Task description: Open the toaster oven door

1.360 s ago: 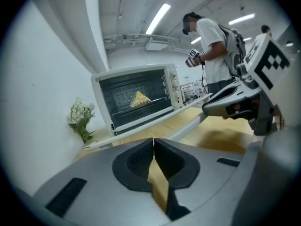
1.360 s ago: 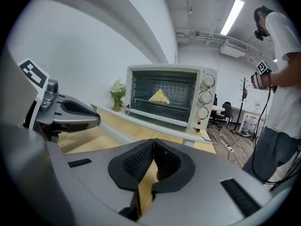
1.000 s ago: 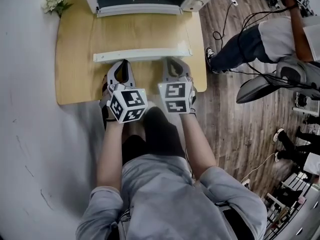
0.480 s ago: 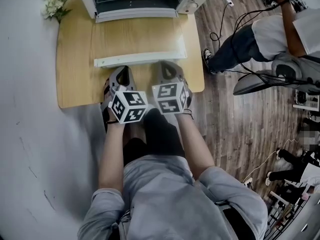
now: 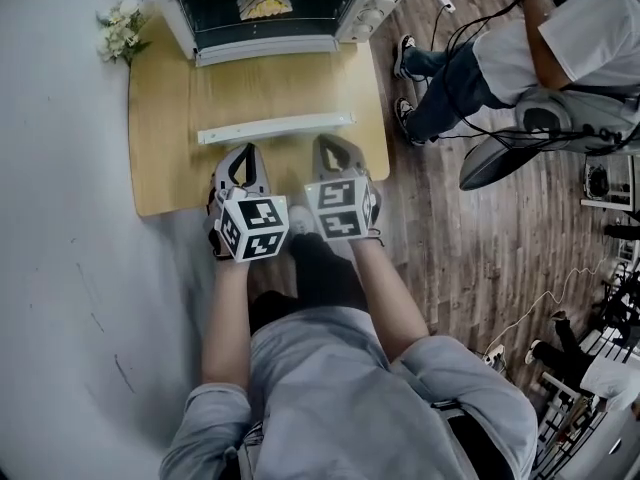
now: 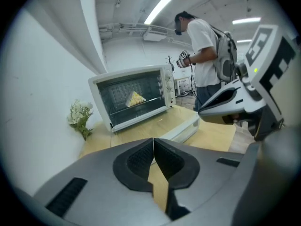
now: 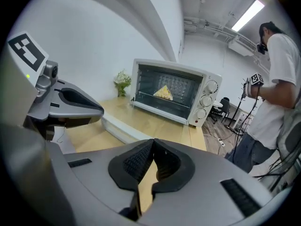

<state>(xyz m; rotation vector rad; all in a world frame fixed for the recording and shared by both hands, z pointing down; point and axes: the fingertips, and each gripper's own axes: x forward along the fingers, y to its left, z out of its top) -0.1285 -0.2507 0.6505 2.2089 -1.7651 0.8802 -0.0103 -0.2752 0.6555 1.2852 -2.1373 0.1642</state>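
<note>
The white toaster oven (image 5: 280,8) stands at the far edge of the wooden table (image 5: 165,118), its glass door closed and a yellow slice of food inside. It also shows in the left gripper view as the oven (image 6: 134,100) and in the right gripper view as the oven (image 7: 174,95). My left gripper (image 5: 244,151) and right gripper (image 5: 328,143) hover side by side over the table's near edge, well short of the oven. Both are shut and hold nothing: the left jaws (image 6: 154,142) and right jaws (image 7: 153,145) meet pad to pad.
A long white tray (image 5: 275,128) lies across the table between my grippers and the oven. White flowers (image 5: 122,33) sit at the oven's left. A person (image 5: 540,48) with cables and a chair is on the wooden floor to the right.
Both grippers have drawn back a little from the long white tray towards my body. The head view has shifted, so more of the oven shows. Jaws stay shut.
</note>
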